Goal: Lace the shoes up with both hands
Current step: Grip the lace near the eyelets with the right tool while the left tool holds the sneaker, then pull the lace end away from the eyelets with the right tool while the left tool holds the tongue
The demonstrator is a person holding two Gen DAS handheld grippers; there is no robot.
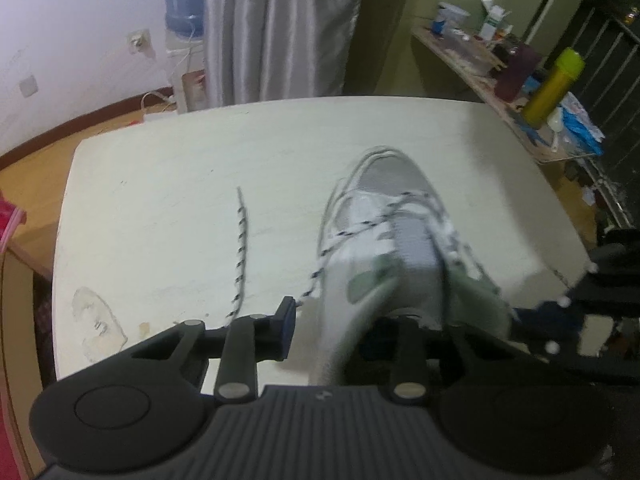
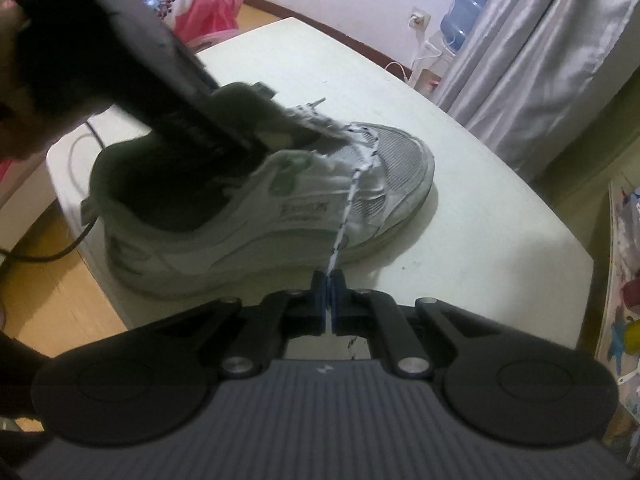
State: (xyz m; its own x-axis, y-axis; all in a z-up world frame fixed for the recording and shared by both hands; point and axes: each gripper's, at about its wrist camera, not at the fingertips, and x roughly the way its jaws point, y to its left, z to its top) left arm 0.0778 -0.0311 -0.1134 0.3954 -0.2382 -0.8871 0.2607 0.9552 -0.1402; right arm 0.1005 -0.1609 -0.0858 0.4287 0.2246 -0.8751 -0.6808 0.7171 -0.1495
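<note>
My white table (image 1: 168,184) carries the grey-white shoe (image 2: 280,204), with one speckled lace end (image 1: 241,240) lying loose beside it.

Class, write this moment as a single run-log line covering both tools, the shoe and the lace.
right tool: shut on lace | left tool: around shoe collar, grip unclear | shoe: upright on table | lacing: unfinished

One shoe (image 2: 256,204), two lace ends (image 1: 239,252) (image 2: 352,196), two grippers (image 2: 329,304) (image 1: 344,320)
</note>
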